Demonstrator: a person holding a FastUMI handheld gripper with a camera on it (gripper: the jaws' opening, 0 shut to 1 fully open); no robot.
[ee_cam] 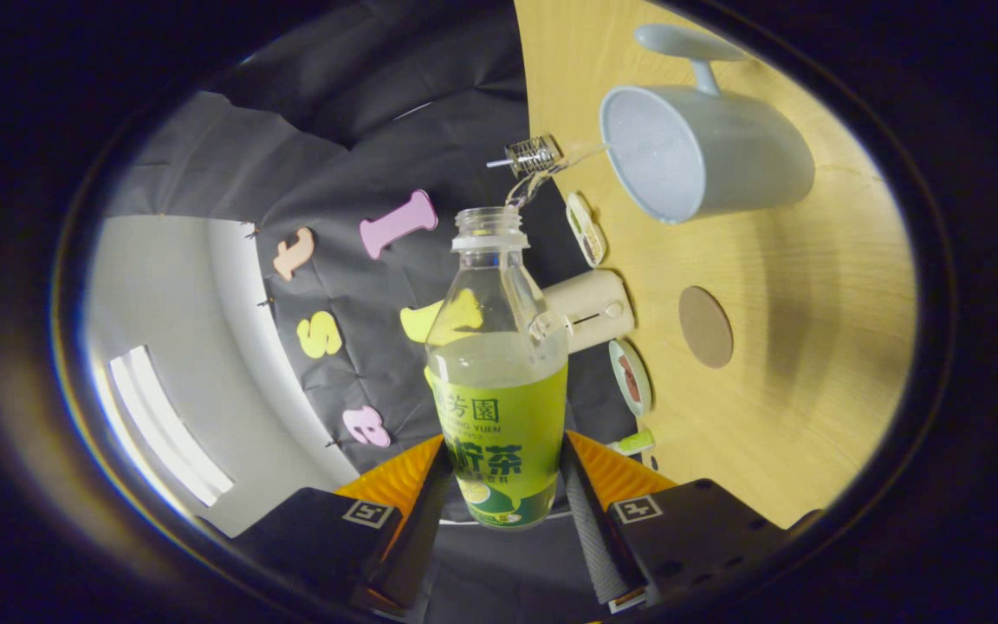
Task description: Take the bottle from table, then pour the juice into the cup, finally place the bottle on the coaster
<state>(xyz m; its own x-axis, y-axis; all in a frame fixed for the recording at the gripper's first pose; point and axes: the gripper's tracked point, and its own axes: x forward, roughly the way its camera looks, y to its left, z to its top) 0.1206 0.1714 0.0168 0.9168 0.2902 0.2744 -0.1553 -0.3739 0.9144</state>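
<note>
Bottle held in rolled gripper, uncapped, short of the cup.

The gripper (503, 485) is clamped on the bottle (499, 373), both fingers pressing its labelled lower body; juice stands about halfway up. The cup (703, 152) lies beyond on the table (811, 364), the coaster (706, 327) nearer. Advice: bring the mouth over the rim before tipping further. Label bears Chinese characters and "YUEN"; the remainder is unreadable.

1. Gripper (503, 485): both fingers pressed on the lower body of the bottle (499, 381), uncapped, partly filled with green juice.
2. Cup (703, 156): pale, handled, on the wooden table (811, 347), beyond the bottle's mouth.
3. Coaster (706, 327): round, brown, near the cup.
</note>
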